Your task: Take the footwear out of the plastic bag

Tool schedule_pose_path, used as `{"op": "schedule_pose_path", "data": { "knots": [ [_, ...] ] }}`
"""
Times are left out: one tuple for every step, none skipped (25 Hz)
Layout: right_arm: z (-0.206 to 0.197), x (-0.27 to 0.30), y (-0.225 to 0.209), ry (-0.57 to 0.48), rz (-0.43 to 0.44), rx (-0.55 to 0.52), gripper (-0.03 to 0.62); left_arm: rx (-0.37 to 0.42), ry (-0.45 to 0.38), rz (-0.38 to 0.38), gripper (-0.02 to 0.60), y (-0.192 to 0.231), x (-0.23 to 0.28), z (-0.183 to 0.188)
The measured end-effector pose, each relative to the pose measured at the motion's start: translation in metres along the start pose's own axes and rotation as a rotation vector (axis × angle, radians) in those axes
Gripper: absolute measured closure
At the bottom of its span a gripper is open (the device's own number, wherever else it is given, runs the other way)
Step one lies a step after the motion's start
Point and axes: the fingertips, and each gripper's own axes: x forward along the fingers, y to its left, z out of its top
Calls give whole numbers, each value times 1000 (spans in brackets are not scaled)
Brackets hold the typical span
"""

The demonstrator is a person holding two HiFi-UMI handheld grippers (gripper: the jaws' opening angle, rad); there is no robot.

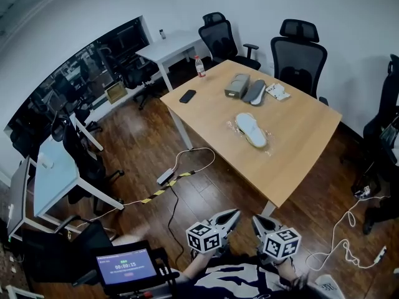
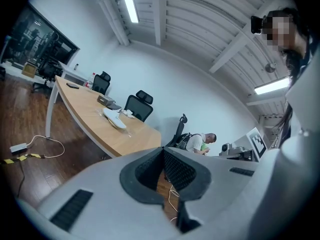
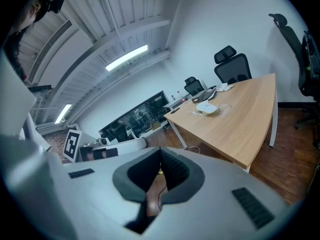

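well short of the table (image 1: pixel 293 167) edge, left claw (image 1: pixel 233 215) and right claw (image 1: pixel 256 220) hover pressed together, shoe (image 1: pixel 251 129) lying mid-table.

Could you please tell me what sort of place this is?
Most likely an office or meeting room: a large wooden table with black swivel chairs beside it, a white desk behind, and a power strip on the wood floor.

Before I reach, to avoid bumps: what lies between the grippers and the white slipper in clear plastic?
Head view: only dark wooden floor and bare light-wood tabletop before the white slipper.
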Motion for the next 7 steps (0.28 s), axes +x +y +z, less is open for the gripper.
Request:
{"op": "schedule_pose_path", "data": {
  "knots": [
    [0,0,1,2,3,-3,602,-2,-4,5,577,1,-1,0],
    [-1,-1,1,3,5,-5,602,-4,-8,9,577,1,-2,1],
    [-1,-1,1,5,5,-8,602,-5,-11,12,577,1,-3,1],
    [-1,-2,0,5,6,-11,602,-6,-13,14,577,1,-3,1],
    [-2,-3,0,5,5,-13,602,-6,-15,14,577,0,-3,0],
    [-2,-4,0,5,5,-15,602,-6,-15,14,577,0,-3,0],
    [-2,-5,-1,4,5,-17,602,-5,-16,13,577,-1,-3,-1]
  ]
}}
